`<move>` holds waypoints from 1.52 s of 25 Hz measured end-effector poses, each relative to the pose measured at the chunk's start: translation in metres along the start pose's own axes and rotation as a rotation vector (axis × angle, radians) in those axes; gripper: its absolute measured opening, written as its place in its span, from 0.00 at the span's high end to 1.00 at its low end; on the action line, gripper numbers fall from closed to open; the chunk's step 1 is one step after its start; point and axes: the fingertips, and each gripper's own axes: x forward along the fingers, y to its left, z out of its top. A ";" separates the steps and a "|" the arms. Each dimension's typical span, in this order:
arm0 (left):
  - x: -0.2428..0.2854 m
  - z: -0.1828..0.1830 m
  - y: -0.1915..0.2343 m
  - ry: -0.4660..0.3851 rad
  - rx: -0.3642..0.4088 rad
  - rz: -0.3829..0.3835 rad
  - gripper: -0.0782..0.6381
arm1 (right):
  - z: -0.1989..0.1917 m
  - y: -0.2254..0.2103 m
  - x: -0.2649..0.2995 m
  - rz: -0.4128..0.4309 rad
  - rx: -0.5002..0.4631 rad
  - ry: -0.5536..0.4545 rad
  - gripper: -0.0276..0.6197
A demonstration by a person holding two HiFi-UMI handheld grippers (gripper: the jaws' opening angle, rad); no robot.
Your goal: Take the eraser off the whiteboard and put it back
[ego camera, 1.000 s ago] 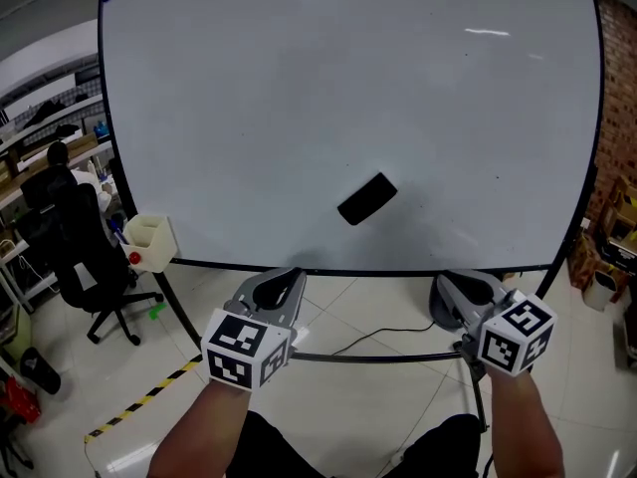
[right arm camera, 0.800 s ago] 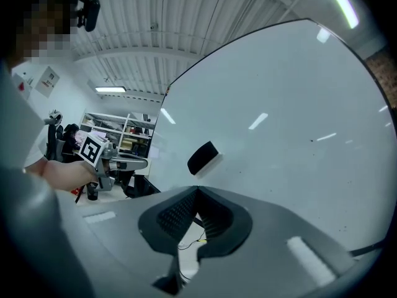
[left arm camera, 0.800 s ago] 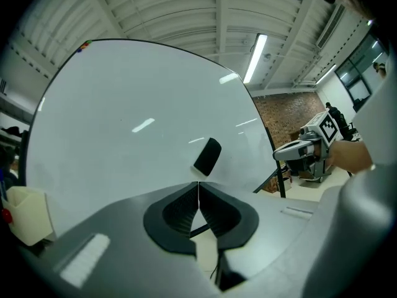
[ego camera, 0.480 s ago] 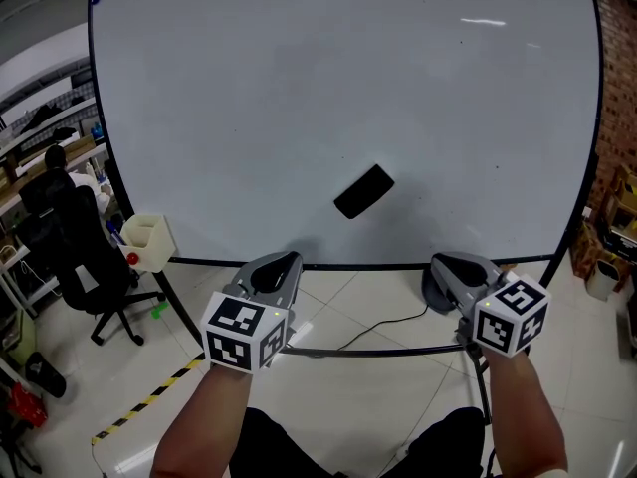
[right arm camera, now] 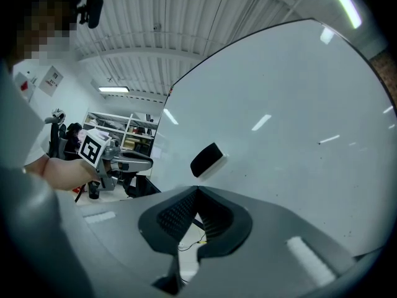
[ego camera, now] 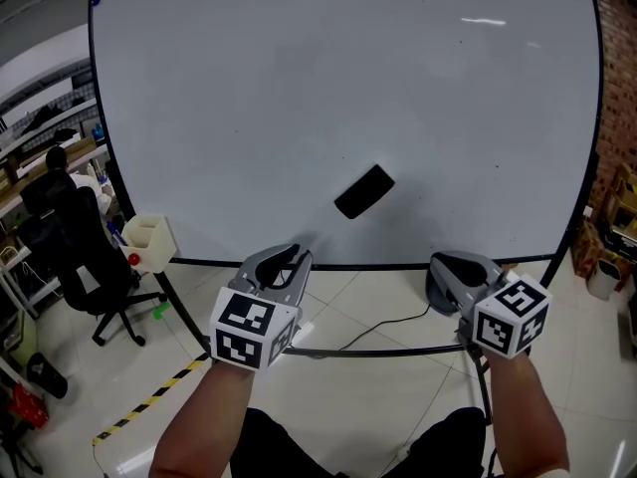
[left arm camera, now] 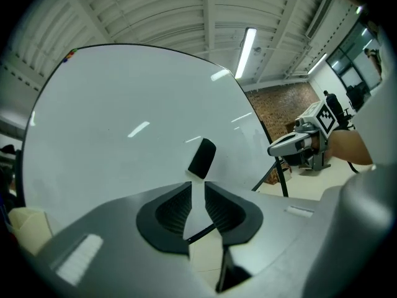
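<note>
Just then, the left gripper (ego camera: 296, 257) had been opening its jaws. They stood a narrow way apart with nothing between them, and in the left gripper view the gap lined up just under the eraser (left arm camera: 202, 158). The right gripper (ego camera: 445, 264) had its jaws shut together and empty, held level beside the other one.

The eraser sat tilted on the lower middle of the whiteboard (ego camera: 299, 88). It lay flat against the surface, above the board's bottom edge (ego camera: 398, 265), well clear of both grippers. Nothing had touched it yet.

The parting of the left jaws read as getting ready for the pick, so the left gripper looked like the one meant to take it. The gap seemed too small for the eraser's body and would probably need to widen further before closing in.

Room to move looked generous. The board around the eraser was bare on every side, so an approach from below or from the left would meet nothing. The nearest obstacles were the dark bottom edge of the board, just ahead of both grippers, and the beige holder (ego camera: 149, 240) clipped at its lower left corner, well off the likely path. An office chair (ego camera: 85, 267) and a floor cable (ego camera: 388, 322) lay lower, away from the reach.
</note>
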 end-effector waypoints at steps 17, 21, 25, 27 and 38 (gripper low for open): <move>0.048 0.023 -0.021 0.082 0.433 0.056 0.67 | 0.001 0.004 -0.001 0.003 -0.008 -0.005 0.95; 0.057 0.029 -0.022 0.079 0.443 0.061 0.62 | 0.001 0.003 -0.001 0.004 -0.008 -0.006 0.95; 0.073 0.039 -0.024 0.068 0.449 0.054 0.58 | 0.001 0.002 0.000 0.003 -0.011 -0.008 0.95; 0.084 0.041 -0.026 0.082 0.467 0.051 0.55 | 0.001 0.002 0.001 0.004 -0.010 -0.008 0.95; 0.125 0.043 -0.024 0.122 0.519 0.077 0.50 | 0.001 -0.001 -0.003 0.000 -0.007 -0.010 0.95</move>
